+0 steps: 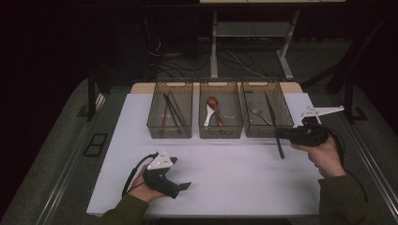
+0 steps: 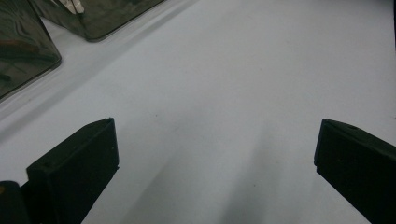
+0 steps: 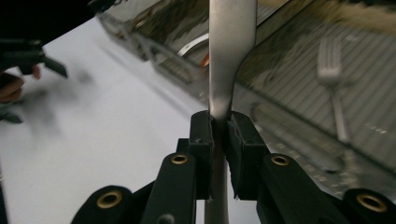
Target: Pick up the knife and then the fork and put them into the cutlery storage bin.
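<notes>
My right gripper is shut on a long silver table knife, gripping it partway along. The knife slants over the front wall of the right clear bin, one end over the bin, the other over the white table. A fork lies inside that bin. My left gripper rests open low over the table's near left part, nothing between its jaws.
Three clear bins stand in a row at the back of the white table. The left bin holds chopsticks; the middle bin holds a wooden spoon and a white spoon.
</notes>
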A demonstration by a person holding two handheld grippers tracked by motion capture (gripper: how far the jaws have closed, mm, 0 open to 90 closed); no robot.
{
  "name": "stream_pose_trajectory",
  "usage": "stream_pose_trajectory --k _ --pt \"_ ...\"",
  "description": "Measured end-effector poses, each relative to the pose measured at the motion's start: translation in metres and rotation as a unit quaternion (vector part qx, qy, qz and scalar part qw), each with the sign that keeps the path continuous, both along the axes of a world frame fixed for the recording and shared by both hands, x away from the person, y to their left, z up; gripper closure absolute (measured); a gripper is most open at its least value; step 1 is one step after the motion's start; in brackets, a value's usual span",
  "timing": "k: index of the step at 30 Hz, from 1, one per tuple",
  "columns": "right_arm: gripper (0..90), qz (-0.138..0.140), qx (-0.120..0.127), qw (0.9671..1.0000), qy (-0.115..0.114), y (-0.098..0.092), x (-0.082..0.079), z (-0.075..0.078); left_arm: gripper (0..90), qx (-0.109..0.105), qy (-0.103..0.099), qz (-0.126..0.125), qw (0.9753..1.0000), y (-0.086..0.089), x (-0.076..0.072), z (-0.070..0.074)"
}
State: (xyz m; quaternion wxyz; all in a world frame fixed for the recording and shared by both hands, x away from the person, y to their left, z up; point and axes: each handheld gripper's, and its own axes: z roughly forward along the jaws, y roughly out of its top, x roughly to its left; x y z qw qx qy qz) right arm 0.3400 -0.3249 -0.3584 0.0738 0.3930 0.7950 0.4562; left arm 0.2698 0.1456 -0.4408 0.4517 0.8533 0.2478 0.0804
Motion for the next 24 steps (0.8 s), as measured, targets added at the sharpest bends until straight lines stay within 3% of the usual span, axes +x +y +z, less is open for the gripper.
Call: stream_pose_trajectory --k 6,15,18,24 --pt "80.8 -0.032 0.018 0.9990 -0.027 -0.010 0.007 0.022 0.0 0.001 0.001 0.000 1.0000 0.000 0.000 -0.001" --pt "80.8 -0.084 -0.003 0.9945 -0.063 -0.005 0.047 0.049 0.0 -0.001 0.002 0.000 1.0000 0.000 0.000 0.000" --pt "80.8 -0.103 -0.013 0.9924 -0.065 -0.005 0.062 0.046 0.0 -0.003 0.001 0.000 1.0000 0.000 0.000 0.000" --pt "80.8 -0.129 -0.037 0.9902 -0.039 -0.005 0.087 0.028 0.0 -0.002 0.002 -0.002 1.0000 0.000 0.000 0.000"
